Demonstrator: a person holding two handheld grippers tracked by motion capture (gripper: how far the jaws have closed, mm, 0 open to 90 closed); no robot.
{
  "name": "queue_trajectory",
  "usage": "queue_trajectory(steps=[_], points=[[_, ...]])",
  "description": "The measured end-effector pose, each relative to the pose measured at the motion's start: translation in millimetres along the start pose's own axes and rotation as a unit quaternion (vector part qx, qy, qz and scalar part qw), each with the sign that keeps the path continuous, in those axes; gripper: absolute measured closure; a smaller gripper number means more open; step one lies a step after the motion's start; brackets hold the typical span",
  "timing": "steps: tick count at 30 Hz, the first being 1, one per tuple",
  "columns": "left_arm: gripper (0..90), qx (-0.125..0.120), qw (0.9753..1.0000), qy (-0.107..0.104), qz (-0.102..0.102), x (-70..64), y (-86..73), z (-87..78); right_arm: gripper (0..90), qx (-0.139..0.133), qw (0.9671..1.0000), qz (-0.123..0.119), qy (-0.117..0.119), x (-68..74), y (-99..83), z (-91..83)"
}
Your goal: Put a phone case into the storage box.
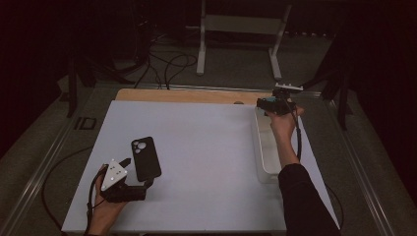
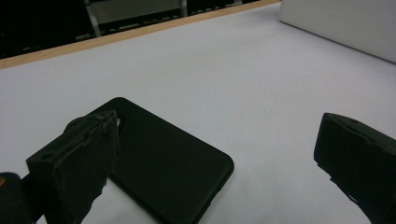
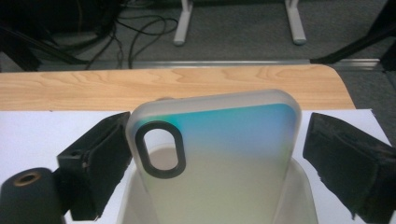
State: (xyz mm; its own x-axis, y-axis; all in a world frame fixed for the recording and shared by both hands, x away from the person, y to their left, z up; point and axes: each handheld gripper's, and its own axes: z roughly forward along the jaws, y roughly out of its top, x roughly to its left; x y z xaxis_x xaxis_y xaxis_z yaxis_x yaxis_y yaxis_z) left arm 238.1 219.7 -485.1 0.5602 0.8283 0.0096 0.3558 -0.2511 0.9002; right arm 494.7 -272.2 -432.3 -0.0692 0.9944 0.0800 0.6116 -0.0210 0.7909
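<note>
The black phone case (image 1: 145, 158) lay flat on the white table (image 1: 206, 147), matte, a rounded rectangle, long axis running away from the person, camera cut-out at the far end. The left gripper (image 2: 215, 163) sat just beside its near edge, jaws spread wide, holding nothing. Over at the white bin (image 1: 263, 147), a frosted translucent case (image 3: 215, 154), teal fading pale, stood upright between the right gripper's (image 3: 215, 158) open jaws; contact couldn't be told.

The table (image 1: 206, 147) carries a black phone case (image 1: 145, 158) at eight o'clock and a white bin (image 1: 262, 147) at three o'clock.
</note>
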Motion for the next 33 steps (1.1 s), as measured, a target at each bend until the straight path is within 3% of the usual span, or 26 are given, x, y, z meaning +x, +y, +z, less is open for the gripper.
queue_trajectory(steps=[9,21,27,33], points=[[1.1,0.001,1.0,0.0,0.0,-0.8,0.1,0.4,8.5,-0.02,0.9998,-0.005,-0.001,-3.6,4.7,-9.6],[1.0,0.004,1.0,0.004,0.003,-1.0,0.6,0.8,8.5,-0.013,0.9986,-0.041,0.032,-1.2,7.2,-28.9],[1.0,0.004,1.0,0.005,0.002,-1.1,0.7,0.8,8.6,-0.014,0.9963,-0.066,0.052,4.9,7.5,-43.2],[1.0,0.006,1.0,0.007,0.002,-1.7,0.8,1.0,8.6,-0.01,0.9908,-0.111,0.077,14.1,4.0,-59.2]])
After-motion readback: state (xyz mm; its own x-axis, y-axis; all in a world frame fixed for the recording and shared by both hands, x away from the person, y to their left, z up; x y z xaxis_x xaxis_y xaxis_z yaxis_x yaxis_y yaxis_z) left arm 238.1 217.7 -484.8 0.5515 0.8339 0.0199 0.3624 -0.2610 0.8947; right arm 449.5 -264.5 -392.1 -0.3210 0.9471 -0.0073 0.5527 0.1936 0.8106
